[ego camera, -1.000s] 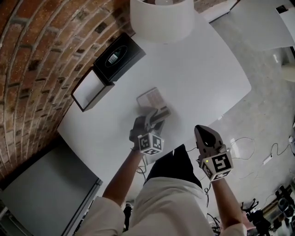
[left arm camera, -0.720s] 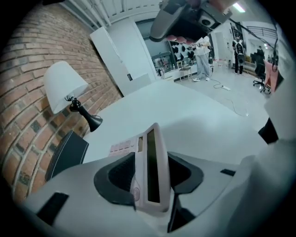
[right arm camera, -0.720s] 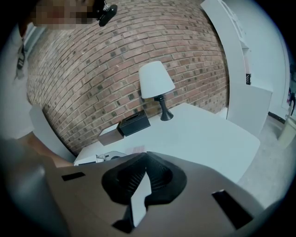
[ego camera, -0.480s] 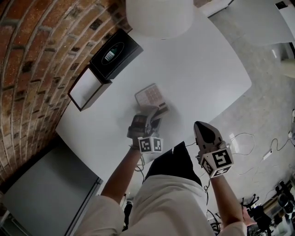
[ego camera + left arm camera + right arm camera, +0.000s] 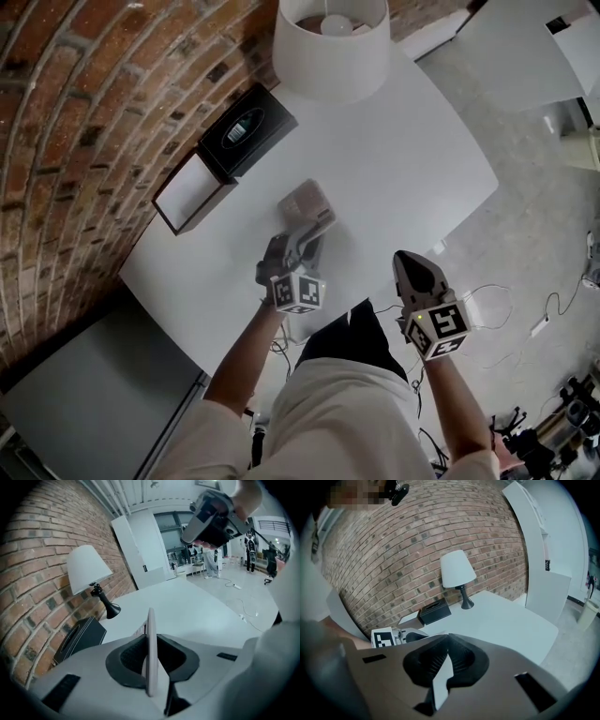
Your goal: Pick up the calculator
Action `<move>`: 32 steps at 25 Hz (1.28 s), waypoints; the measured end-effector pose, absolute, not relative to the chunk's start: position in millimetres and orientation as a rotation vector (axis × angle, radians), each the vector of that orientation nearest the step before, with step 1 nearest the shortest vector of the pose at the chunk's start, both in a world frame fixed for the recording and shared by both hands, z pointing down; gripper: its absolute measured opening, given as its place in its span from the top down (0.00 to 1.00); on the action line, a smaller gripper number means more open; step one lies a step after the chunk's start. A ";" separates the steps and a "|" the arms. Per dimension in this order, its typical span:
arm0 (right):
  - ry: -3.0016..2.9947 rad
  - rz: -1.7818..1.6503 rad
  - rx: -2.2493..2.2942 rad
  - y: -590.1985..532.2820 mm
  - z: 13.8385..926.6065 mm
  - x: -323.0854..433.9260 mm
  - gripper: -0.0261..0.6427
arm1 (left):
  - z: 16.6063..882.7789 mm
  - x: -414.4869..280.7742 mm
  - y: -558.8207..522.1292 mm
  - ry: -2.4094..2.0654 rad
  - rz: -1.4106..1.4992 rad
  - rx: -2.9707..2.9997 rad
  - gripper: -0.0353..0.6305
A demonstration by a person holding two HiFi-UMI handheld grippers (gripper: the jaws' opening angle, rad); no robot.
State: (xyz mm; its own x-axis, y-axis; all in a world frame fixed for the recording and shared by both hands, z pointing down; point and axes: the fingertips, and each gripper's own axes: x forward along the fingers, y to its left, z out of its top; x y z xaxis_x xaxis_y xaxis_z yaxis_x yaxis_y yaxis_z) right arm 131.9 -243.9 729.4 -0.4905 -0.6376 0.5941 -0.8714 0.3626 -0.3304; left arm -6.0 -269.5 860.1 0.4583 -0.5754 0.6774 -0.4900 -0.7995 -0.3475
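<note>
- Calculator (image 5: 307, 202): near the middle of the white table (image 5: 412, 159), its near end between the jaws of the left gripper (image 5: 302, 238) and its far end pointing to 12 o'clock, toward the lamp. The head view shows it blurred, so the keys cannot be read.
- Left gripper: its jaws are closing, and the left gripper view shows the calculator edge-on between them as a thin upright slab with the dark pads against both faces. Its marker cube (image 5: 300, 292) sits at 6 o'clock of the calculator.
- Right gripper (image 5: 406, 260): at 4 o'clock of the calculator, over the table's near edge and well apart from the calculator. Its jaws meet at the tips with nothing between them.
- Lamp (image 5: 330, 47): white shade, dark stem, at 12 o'clock of the calculator by the brick wall (image 5: 84, 122).
- Black box (image 5: 246, 129): at 11 o'clock of the calculator, against the wall.
- An open white-lined box (image 5: 190, 190) lies just beside the black box, at 9 o'clock of the calculator.
- Grey cabinet (image 5: 94, 394): off the table's near left corner, at 8 o'clock.
</note>
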 end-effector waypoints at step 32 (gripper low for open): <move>-2.480 0.514 1.164 -229.8 570.4 68.9 0.94 | 627.3 -93.3 -222.1 1.481 -0.885 -2.778 0.83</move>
State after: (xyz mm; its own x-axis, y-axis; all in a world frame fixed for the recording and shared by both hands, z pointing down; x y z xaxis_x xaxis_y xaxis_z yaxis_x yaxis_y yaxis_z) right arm 68.9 -229.8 570.4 -0.6002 -0.6558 0.4579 -0.7838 0.5963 -0.1734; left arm -93.3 -222.1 627.3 0.4457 -0.7317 0.5157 -0.8008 -0.5834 -0.1356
